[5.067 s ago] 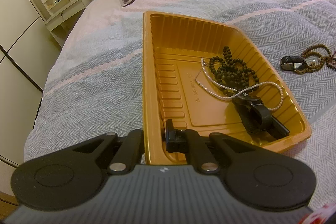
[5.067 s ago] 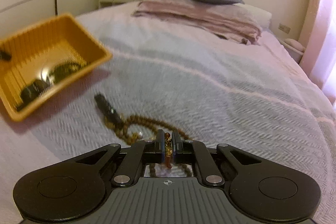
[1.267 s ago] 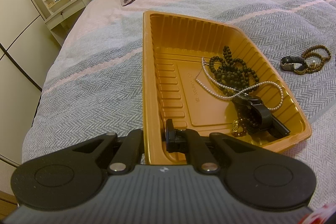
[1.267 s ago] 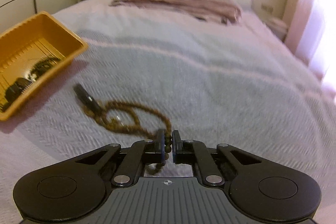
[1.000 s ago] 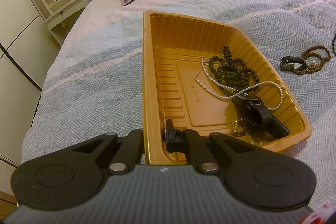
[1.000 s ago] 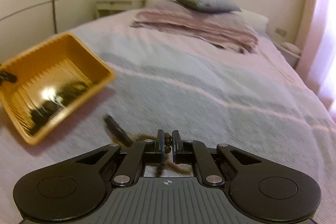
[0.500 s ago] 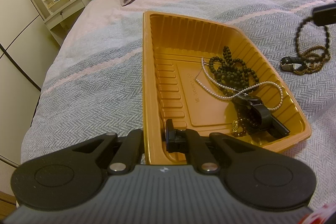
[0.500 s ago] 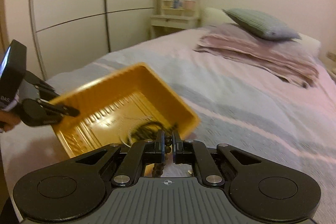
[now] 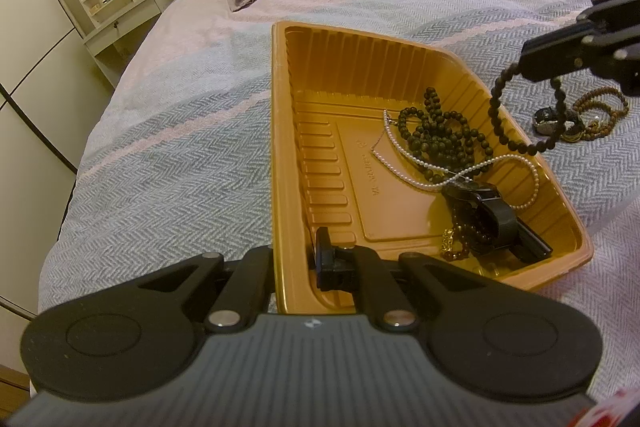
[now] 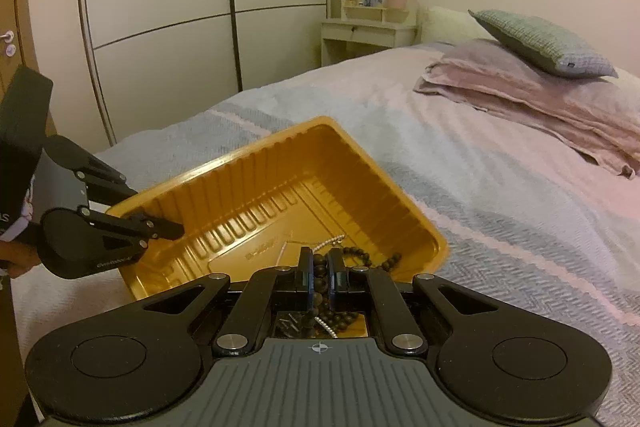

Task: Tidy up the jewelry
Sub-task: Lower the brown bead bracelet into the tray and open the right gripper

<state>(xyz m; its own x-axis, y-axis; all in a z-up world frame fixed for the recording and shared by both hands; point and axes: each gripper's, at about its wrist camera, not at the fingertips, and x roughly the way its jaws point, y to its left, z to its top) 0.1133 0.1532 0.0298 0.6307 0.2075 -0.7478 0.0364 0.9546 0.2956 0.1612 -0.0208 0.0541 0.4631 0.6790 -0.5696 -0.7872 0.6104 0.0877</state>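
Left gripper (image 9: 298, 259): jaws clamped on tray wall, held low and level. Right gripper (image 10: 320, 273): jaws pinched on bead strand, raised, angled toward left gripper.

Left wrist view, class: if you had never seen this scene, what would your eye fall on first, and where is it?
Most striking is the orange tray on the bed, its near rim clamped by the left gripper, with dark beads, a pearl strand and a black watch heaped at its right end. Next, at upper right, the right gripper dangles a dark bead bracelet over the tray's right rim.
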